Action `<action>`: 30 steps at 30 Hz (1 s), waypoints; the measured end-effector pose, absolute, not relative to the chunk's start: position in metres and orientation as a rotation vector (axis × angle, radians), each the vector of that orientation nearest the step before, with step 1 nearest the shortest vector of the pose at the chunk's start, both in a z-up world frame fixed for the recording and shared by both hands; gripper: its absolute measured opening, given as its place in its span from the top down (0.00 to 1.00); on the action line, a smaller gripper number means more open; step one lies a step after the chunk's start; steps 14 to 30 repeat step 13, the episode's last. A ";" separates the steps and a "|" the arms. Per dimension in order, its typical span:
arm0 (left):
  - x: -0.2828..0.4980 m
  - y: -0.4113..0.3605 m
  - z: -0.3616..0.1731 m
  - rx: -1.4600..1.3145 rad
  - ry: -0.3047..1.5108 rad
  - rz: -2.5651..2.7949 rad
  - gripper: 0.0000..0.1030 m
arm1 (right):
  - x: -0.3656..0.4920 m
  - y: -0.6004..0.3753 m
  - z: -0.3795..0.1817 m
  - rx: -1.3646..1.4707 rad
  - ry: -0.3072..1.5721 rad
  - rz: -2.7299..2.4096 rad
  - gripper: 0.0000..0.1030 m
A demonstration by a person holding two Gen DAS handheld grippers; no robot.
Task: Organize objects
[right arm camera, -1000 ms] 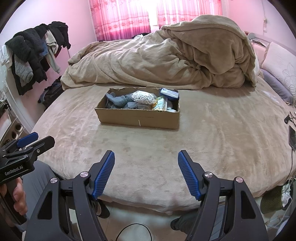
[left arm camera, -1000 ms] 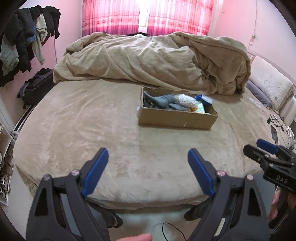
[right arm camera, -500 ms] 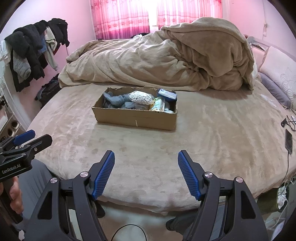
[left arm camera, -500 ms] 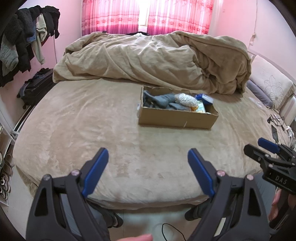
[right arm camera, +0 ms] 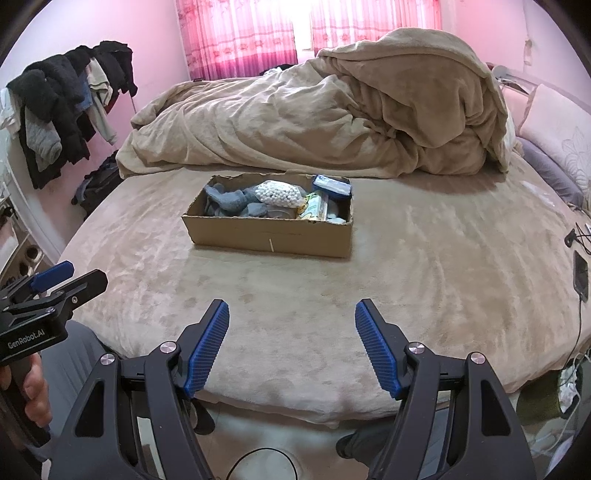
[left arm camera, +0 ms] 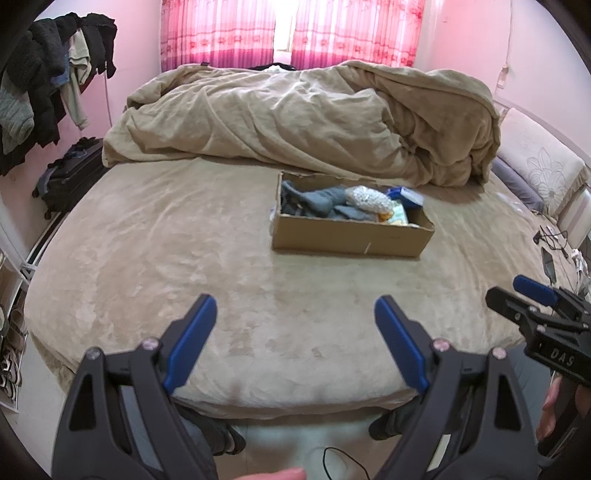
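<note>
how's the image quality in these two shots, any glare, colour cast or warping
Left wrist view: backlit pink curtains blow out at the gap and tint the walls pink; fisheye bends the bed edge; cardboard box slightly soft. Right wrist view: same pink cast, dark corner vignette, right gripper fingers sharp, duvet evenly lit.

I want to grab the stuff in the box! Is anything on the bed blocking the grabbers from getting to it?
Nothing visible is. Only bare bed cover lies between the open right gripper, the open left gripper and the cardboard box. The rumpled blanket sits behind the box.
</note>
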State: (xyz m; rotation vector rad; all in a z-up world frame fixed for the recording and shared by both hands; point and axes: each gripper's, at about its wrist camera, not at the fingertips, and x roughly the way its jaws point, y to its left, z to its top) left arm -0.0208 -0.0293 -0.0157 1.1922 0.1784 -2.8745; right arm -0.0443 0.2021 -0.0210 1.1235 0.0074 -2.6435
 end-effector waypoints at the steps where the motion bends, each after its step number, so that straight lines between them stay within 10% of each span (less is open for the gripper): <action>1: -0.021 -0.029 -0.016 1.194 0.177 -2.874 0.14 | -0.044 0.202 -0.021 1.124 0.008 -2.644 0.28; 30: -0.038 -0.030 -0.025 1.185 0.159 -2.883 0.14 | -0.054 0.201 -0.029 1.130 0.024 -2.635 0.28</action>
